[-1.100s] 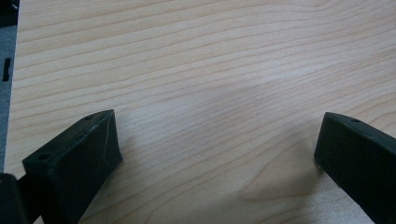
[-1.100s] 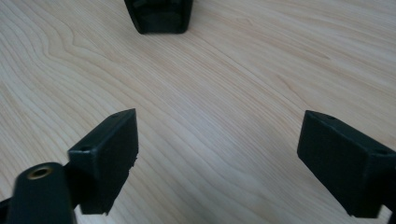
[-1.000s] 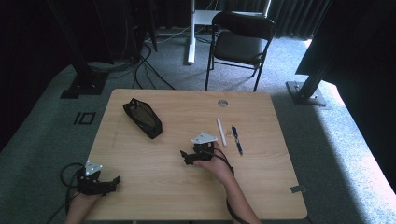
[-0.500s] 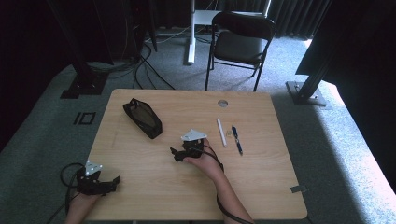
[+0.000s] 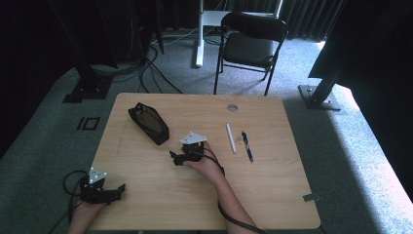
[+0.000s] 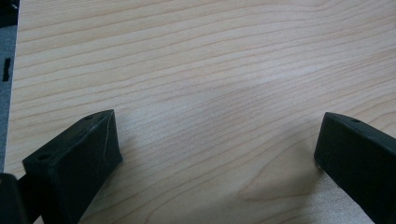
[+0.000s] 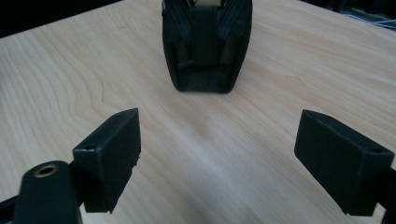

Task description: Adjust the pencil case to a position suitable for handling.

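Both arms are bare to the elbow, with no sleeve showing. Each hand carries a matte black claw: the right claw [image 5: 178,158] and the left claw [image 5: 115,190] each bear a pale grey three-cornered plate dotted with small screws on top. Black cable trails behind each. The jaws are blocky black slabs with small round holes; a brass-coloured ring sits beside the right claw's near jaw.

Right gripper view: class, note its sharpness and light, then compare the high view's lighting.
Right gripper view: the black fabric pouch is fairly sharp, the near jaws softer, with pale glare on the light wooden table. High view: sunlight brightens the grey carpet at right; the back is dark.
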A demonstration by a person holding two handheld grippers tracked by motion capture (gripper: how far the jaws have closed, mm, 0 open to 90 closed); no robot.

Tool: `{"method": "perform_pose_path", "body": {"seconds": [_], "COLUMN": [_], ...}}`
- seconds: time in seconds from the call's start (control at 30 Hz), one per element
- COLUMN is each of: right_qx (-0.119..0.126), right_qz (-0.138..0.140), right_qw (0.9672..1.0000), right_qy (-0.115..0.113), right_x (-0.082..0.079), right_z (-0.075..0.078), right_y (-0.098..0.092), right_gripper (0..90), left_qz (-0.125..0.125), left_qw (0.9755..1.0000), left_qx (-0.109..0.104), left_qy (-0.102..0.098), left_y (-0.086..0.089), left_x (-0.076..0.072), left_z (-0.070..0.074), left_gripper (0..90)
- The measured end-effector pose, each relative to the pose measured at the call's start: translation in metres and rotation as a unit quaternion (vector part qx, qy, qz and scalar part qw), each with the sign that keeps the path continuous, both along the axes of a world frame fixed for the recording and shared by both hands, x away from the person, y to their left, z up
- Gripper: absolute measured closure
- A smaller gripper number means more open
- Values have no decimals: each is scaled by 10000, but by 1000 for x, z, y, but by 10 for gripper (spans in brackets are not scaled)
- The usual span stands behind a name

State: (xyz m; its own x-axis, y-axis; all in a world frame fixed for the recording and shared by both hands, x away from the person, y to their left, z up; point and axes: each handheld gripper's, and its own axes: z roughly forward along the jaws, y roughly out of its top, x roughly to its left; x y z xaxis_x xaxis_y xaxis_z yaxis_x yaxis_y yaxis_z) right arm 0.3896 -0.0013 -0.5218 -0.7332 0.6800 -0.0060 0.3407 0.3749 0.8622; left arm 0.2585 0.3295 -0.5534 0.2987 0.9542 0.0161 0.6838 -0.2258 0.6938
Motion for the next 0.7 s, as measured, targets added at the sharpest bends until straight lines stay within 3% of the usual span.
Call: {"method": "perform_pose_path", "body": {"seconds": [0.63, 0.7], "right_qx": [258, 273], "right_qz": [72, 69], "right_qw": [9996, 9995], "right_qy": [-66, -105], "right_x": [15, 16], "right_z": [-1, -1], "right_y": [32, 36], "right_gripper": [147, 191], "left_qz": [-1, -1], "left_qw": [10000, 10000], "left_qx": [1, 0], "left_qy": [0, 0], "left_y": [0, 0], "left_x": [0, 0], "left_z": [0, 0], "left_gripper": [5, 5]}}
